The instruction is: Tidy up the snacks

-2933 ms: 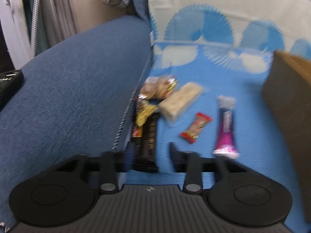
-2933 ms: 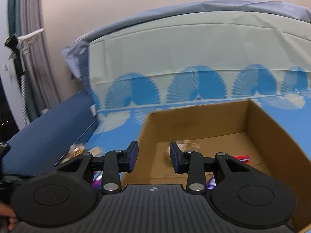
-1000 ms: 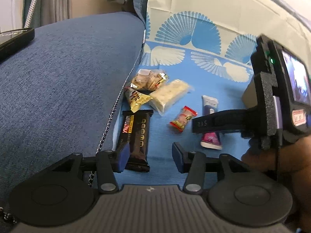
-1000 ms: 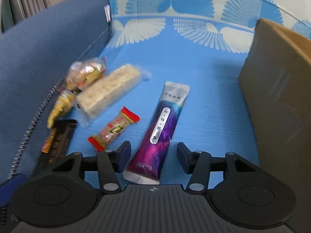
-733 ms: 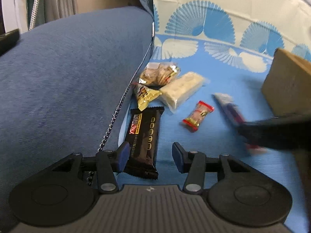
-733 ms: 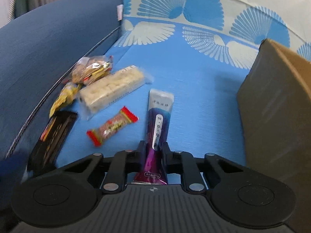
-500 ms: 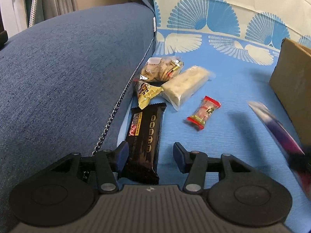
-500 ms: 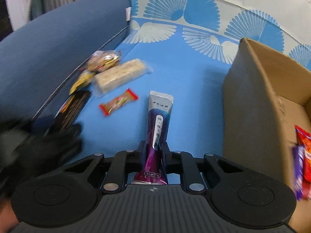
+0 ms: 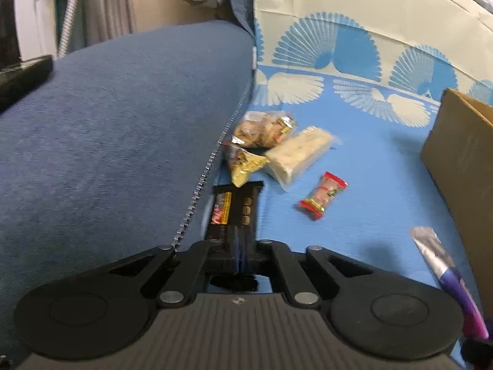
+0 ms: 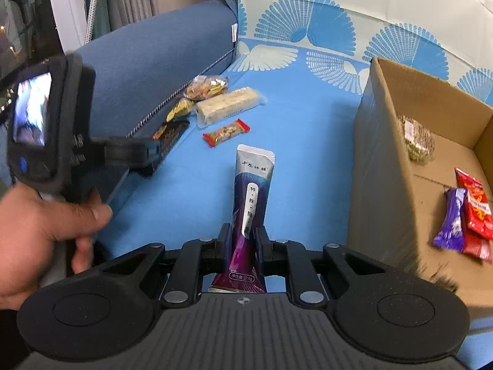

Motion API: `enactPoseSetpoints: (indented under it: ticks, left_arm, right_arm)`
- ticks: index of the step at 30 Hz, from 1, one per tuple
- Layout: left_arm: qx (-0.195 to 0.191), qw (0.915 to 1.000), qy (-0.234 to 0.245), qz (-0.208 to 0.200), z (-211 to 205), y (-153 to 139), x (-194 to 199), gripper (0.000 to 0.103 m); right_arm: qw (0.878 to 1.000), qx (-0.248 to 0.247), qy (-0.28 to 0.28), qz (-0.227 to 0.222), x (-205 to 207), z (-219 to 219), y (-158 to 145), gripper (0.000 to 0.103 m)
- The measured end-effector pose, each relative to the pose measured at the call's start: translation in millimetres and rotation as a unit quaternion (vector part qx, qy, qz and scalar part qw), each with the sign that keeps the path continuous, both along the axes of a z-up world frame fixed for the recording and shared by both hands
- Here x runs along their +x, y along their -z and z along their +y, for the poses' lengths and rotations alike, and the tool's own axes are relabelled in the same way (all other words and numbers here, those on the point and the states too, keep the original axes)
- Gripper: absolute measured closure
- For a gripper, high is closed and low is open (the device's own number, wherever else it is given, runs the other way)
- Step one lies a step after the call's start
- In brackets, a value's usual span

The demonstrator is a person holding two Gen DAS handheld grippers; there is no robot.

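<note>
My right gripper [image 10: 242, 243] is shut on a purple and silver sachet [image 10: 251, 191] and holds it above the blue sheet, left of the cardboard box [image 10: 363, 141]. The sachet also shows in the left wrist view [image 9: 446, 280]. My left gripper [image 9: 238, 249] is shut on the near end of a black chocolate bar [image 9: 234, 209] that lies beside the sofa arm. On the sheet lie a red candy [image 9: 322, 199], a pale rice bar [image 9: 297, 155], a yellow packet [image 9: 243, 163] and a clear nut bag [image 9: 263, 128].
The blue sofa arm [image 9: 123, 123] rises on the left. The box holds a purple packet [image 10: 451, 219], a red packet [image 10: 474, 209] and a brown bar [image 10: 414, 134]. A patterned backrest [image 9: 354, 30] stands behind. The left hand-held unit [image 10: 46, 129] shows in the right wrist view.
My left gripper has closed on the black chocolate bar. My right gripper, which shut on the sachet earlier, has lifted it up and moved toward the box.
</note>
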State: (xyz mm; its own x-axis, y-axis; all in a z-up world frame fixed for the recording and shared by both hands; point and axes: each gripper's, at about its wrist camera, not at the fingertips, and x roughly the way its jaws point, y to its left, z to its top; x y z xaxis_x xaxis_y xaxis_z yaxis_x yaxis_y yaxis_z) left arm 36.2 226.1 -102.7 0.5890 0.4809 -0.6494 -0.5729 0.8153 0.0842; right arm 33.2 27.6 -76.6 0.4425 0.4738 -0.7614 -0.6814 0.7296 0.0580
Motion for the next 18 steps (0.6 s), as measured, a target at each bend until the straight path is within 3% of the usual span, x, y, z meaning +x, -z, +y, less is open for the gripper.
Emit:
enactPoseSetpoints:
  ticks: [1, 5, 10, 14, 18]
  left_arm:
    - [0.011, 0.9999, -0.006, 0.005, -1.8, 0.4, 1.5, 0.073]
    - [0.052, 0.9974, -0.004, 0.050, -10.4, 8.5, 19.9, 0.054]
    - [0.051, 0.9914, -0.048, 0.110, -3.7, 23.3, 48.6, 0.050]
    - [0.018, 0.9906, -0.081, 0.109, 9.1, 21.8, 58.5, 0.052]
    - [-0.018, 0.9923, -0.078, 0.095, 20.4, 18.8, 55.2, 0.062]
  right_arm:
    - [1.000, 0.000, 0.003, 0.001, -0.7, 1.1, 2.3, 0.087]
    - [1.000, 0.006, 0.011, 0.005, 0.1, 3.6, 6.8, 0.086]
    - [1.000, 0.010, 0.019, 0.018, 4.3, 1.9, 14.9, 0.086]
    - [0.999, -0.003, 0.014, 0.041, 9.0, 1.7, 27.9, 0.086]
    - [0.998, -0.006, 0.012, 0.059, 10.4, 0.5, 36.9, 0.086]
